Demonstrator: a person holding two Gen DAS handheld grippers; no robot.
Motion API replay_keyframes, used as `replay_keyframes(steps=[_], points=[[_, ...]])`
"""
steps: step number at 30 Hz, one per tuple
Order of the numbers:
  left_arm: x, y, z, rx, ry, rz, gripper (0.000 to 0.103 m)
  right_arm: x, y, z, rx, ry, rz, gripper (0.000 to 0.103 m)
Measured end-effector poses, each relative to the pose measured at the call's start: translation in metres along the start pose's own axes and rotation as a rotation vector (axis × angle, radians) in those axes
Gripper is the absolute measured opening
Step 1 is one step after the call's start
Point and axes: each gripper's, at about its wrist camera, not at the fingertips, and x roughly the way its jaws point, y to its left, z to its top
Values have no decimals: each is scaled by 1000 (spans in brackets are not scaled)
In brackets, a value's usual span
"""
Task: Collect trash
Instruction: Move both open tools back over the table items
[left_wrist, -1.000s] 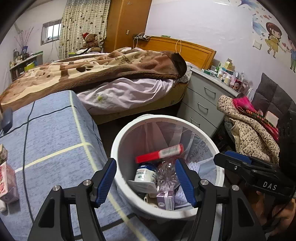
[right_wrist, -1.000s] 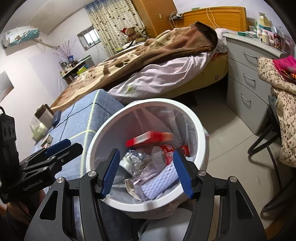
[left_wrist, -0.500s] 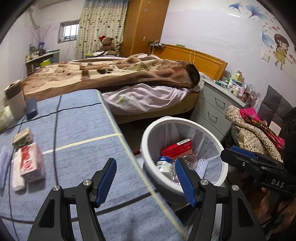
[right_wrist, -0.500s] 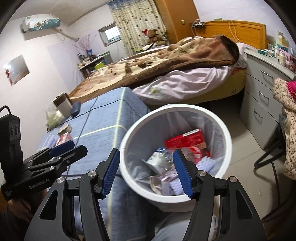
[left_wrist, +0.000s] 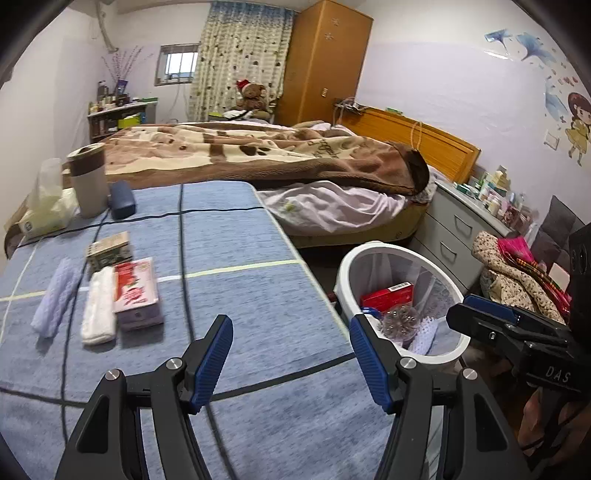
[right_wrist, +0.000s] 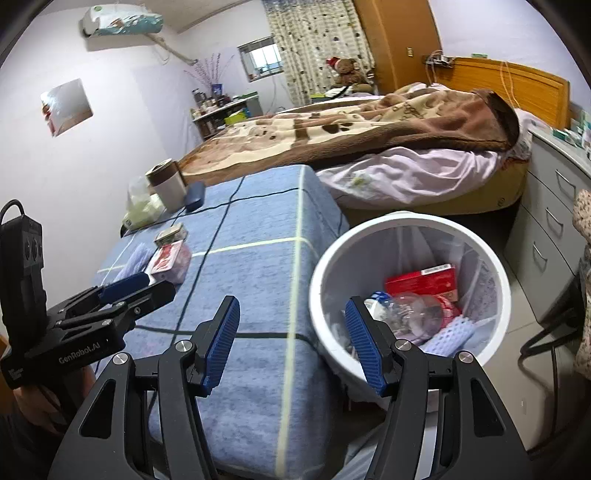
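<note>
We hold the left gripper (left_wrist: 291, 360) above the blue cloth (left_wrist: 258, 295) of the table, its jaws apart with nothing between them. The right gripper (right_wrist: 291, 343) hangs over the table's edge beside the white bin (right_wrist: 317, 295), its jaws likewise apart and empty. The bin stands on the floor just beside the table and holds a red box (right_wrist: 421, 282), a clear bottle (right_wrist: 413, 308) and a white mesh sleeve (right_wrist: 450, 332). On the cloth, at the left, we see four pieces of trash lying close together: a pink packet (left_wrist: 136, 291), a white roll (left_wrist: 98, 310) touching its left side, a mesh sleeve (left_wrist: 55, 297) further left, and a small box (left_wrist: 109, 249) just behind them. A cup (left_wrist: 88, 181), a dark case (left_wrist: 122, 199) and a tissue pack (left_wrist: 44, 210) stand at the table's far end.
</note>
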Motion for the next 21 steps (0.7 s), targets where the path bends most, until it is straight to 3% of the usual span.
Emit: replay_keyframes(steps=[21], points=[[-53, 51, -27, -102, -52, 77, 65, 4, 50, -8, -90, 23, 98, 61]])
